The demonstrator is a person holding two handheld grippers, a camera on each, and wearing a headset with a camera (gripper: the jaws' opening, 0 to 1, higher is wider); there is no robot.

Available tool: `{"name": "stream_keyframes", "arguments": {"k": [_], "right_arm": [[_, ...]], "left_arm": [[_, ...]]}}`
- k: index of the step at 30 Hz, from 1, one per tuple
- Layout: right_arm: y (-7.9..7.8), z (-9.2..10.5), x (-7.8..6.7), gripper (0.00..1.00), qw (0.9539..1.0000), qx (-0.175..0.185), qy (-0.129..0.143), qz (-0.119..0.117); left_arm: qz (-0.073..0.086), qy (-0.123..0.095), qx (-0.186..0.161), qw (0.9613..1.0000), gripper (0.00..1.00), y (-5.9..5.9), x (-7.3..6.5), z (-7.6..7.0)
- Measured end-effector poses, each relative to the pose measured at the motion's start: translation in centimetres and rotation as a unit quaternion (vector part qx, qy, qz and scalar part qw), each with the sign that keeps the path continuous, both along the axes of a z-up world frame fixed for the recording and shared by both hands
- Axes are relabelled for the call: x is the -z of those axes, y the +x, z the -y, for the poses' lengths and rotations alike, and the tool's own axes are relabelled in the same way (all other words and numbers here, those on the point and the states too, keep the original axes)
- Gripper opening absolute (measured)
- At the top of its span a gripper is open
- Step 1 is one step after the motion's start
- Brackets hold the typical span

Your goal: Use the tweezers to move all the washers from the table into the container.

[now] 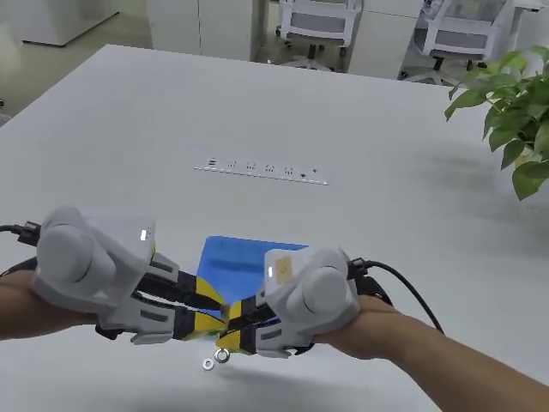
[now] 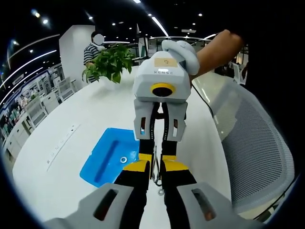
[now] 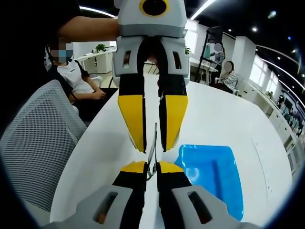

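We see a bright blue container [image 1: 244, 257] on the plain white table [image 1: 343, 129]. The left gripper [image 2: 155, 167] and the right gripper [image 3: 151, 168] both have pale grey bodies and black jaws tipped in yellow. The tweezers [image 3: 153, 143] and washers [image 1: 221, 355] are silvery metal. The plant [image 1: 515, 112] at the table's right edge has green leaves.

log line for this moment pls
right gripper: shut on tweezers | left gripper: jaws around tweezers | washers: two on table | container: one inside
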State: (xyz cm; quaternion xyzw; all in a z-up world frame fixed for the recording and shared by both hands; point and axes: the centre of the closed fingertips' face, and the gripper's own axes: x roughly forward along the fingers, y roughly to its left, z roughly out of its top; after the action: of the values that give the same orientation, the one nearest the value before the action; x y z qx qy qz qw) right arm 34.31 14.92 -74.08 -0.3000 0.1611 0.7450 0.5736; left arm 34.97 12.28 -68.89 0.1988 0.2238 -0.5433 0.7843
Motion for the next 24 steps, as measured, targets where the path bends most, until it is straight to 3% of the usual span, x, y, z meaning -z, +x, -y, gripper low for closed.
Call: {"name": "stream_keyframes", "arguments": {"k": [14,24], "right_arm": [[1.2,0.1,-1.9,0.09,0.9999,-0.003,-0.005,0.011],[2.5,0.2,-3.2,0.09,1.0,-0.002,-0.006,0.007]], "left_arm": [[0.01,-0.007,-0.003,0.9999,0.14,0.9,-1.2,0.1],[0.007,-0.016,-0.022,0.9996,0.26,0.9,-1.2,-0.6]]}}
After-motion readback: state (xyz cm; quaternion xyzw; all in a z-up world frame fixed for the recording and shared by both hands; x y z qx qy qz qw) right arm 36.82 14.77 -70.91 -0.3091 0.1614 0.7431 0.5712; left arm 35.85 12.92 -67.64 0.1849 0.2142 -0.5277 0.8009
